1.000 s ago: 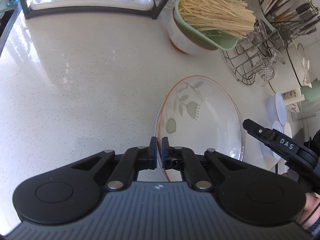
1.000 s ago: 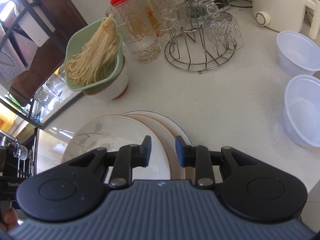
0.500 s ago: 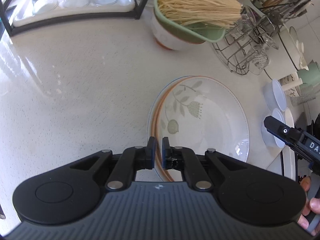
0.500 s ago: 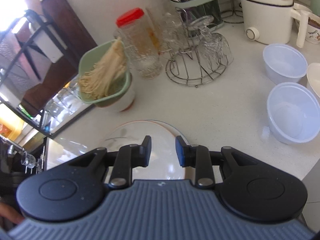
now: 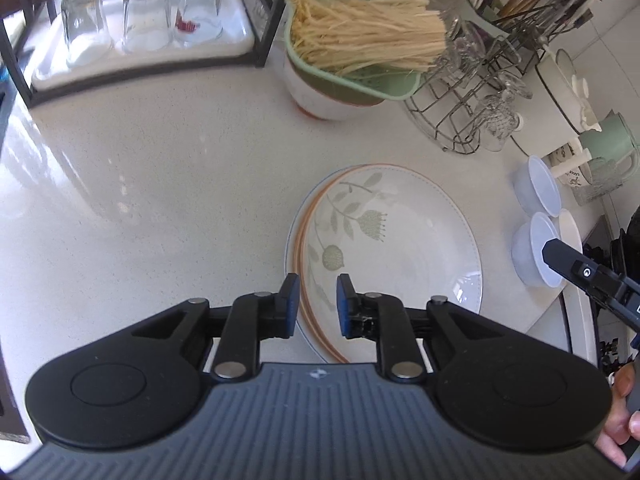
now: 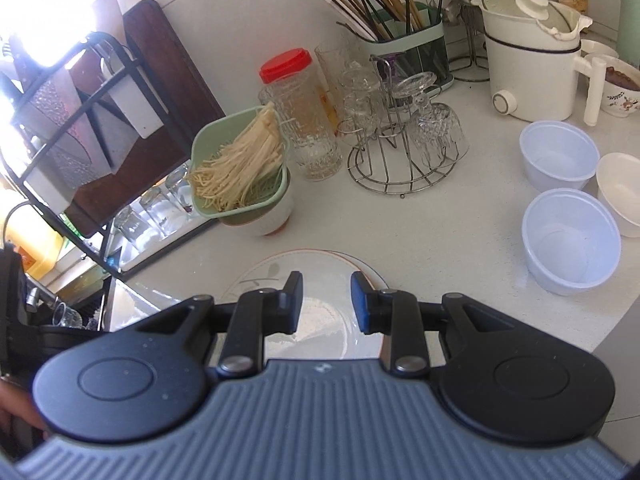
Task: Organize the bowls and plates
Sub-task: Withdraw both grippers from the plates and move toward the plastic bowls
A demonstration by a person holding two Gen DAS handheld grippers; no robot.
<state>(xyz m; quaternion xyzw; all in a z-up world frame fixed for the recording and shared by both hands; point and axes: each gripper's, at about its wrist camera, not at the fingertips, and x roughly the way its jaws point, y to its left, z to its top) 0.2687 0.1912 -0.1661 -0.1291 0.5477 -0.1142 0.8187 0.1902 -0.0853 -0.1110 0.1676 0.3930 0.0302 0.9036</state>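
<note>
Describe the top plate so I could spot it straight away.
On the white counter, in front of the green strainer of noodles, plates lie stacked. The top plate is white with pale green leaf and flower sprigs; the orange-rimmed plate under it shows only its edge.

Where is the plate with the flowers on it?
The flowered plate lies on top of the plate stack on the white counter, just ahead of the open left gripper, with the clear plastic bowls to its right.

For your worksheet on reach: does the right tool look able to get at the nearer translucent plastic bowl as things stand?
Probably yes. The right tool is open and empty, and bare white countertop lies between it and the nearer translucent plastic bowl, which stands upright.
</note>
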